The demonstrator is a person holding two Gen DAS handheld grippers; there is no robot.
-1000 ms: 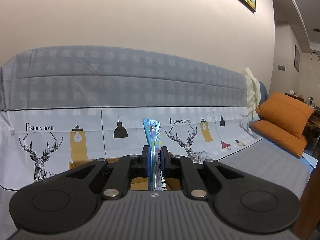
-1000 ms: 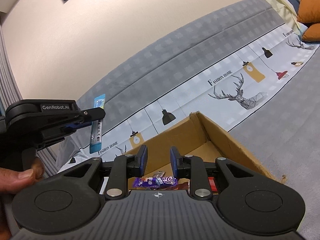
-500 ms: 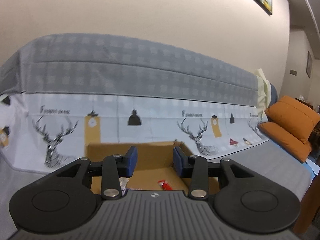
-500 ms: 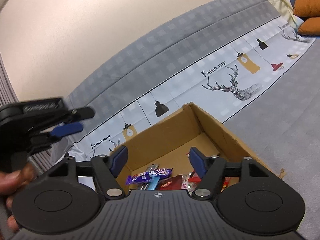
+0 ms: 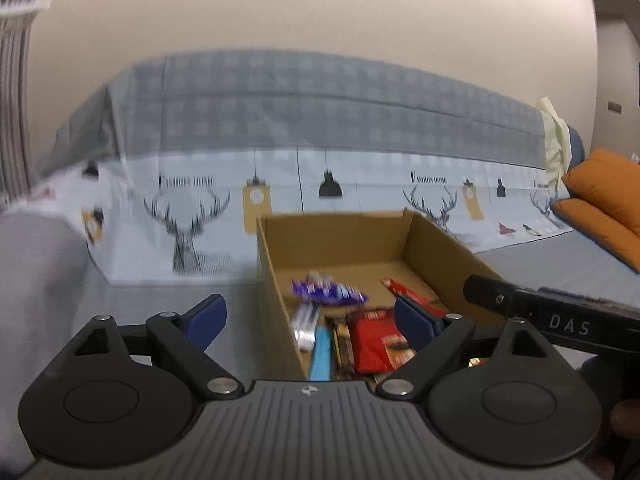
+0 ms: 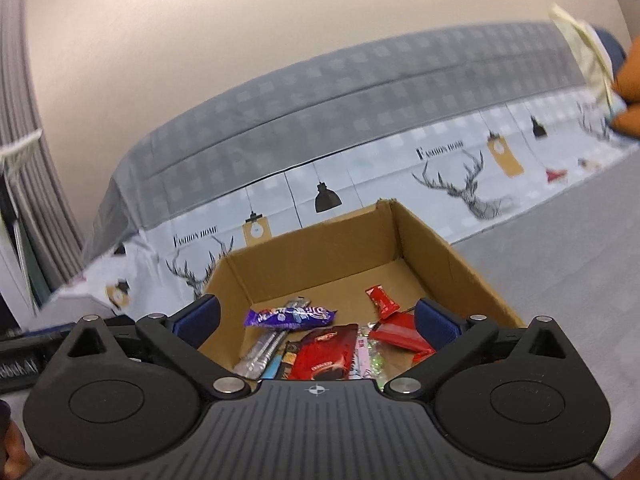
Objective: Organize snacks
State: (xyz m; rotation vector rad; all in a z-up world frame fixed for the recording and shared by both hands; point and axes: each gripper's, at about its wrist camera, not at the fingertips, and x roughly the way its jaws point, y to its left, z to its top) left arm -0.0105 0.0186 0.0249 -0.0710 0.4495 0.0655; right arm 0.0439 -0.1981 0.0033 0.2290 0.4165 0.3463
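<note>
An open cardboard box (image 5: pixel 336 236) (image 6: pixel 312 252) sits on the grey sofa seat with snacks inside. Among them are a purple packet (image 5: pixel 326 292) (image 6: pixel 290 317), a blue stick packet (image 5: pixel 321 354), a silver packet (image 5: pixel 306 324), a red packet (image 5: pixel 376 340) (image 6: pixel 326 354) and a small red bar (image 6: pixel 382 300). My left gripper (image 5: pixel 312 318) hovers over the box's near left wall, its jaws opening wide and gripping nothing. My right gripper (image 6: pixel 318 318) hangs over the box's near edge, its jaws also opening, with no snack held. The right gripper's black body (image 5: pixel 560 320) shows in the left wrist view.
The sofa back (image 5: pixel 320 120) wears a grey checked cover with a deer and lamp print (image 6: pixel 468 188). Orange cushions (image 5: pixel 604 200) lie at the far right. A striped curtain (image 6: pixel 28 184) hangs at the left. A person's fingers (image 6: pixel 12 452) show at the lower left.
My left gripper let go of the blue stick packet, which now lies in the box, and swung down toward the box. Both grippers' jaws went from nearly shut to wide apart.
</note>
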